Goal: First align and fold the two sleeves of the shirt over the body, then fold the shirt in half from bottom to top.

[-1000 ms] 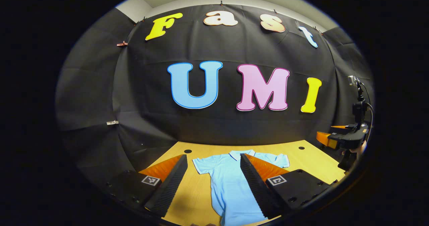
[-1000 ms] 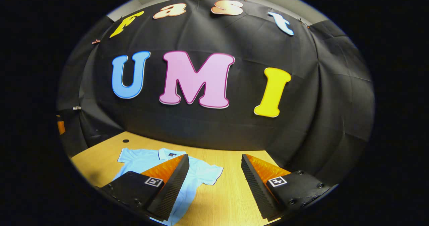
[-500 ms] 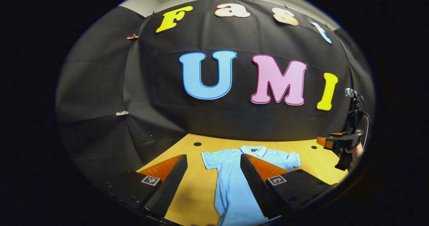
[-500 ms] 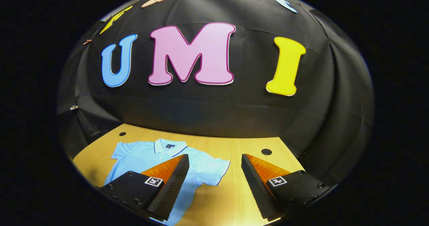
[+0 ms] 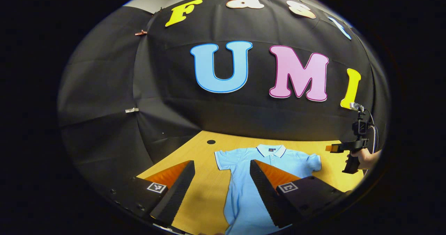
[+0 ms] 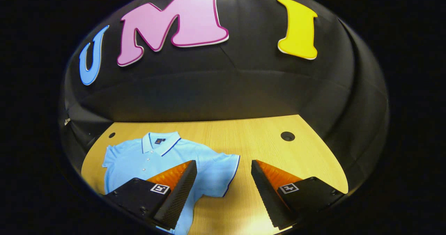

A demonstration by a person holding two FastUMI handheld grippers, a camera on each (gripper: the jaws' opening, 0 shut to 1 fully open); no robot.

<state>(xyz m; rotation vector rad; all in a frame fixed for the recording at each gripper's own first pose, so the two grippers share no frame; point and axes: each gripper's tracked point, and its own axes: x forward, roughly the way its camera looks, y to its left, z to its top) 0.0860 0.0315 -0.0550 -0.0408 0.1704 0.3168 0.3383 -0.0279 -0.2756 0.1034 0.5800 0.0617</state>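
Observation:
A light blue polo shirt (image 5: pixel 244 189) lies flat on the wooden table (image 5: pixel 198 158), collar toward the wall and both short sleeves spread out. My left gripper (image 5: pixel 223 179) hovers open above the shirt's left half, its fingers astride the left sleeve and side. In the right gripper view the shirt (image 6: pixel 146 158) sits at lower left, and my right gripper (image 6: pixel 224 182) is open over its right sleeve (image 6: pixel 223 174). The right gripper (image 5: pixel 345 147), held by a hand (image 5: pixel 364 156), also appears at the far right of the left gripper view.
The table (image 6: pixel 261 144) has round cable holes at its back corners (image 6: pixel 287 136) (image 5: pixel 211 142). Black cloth closes in the table at the back and on both sides. Bare wood lies to the right of the shirt.
Both grippers have moved forward and tipped down toward the table; the shirt appears larger and nearer. The right gripper has come closer to the right sleeve. Jaws stayed open.

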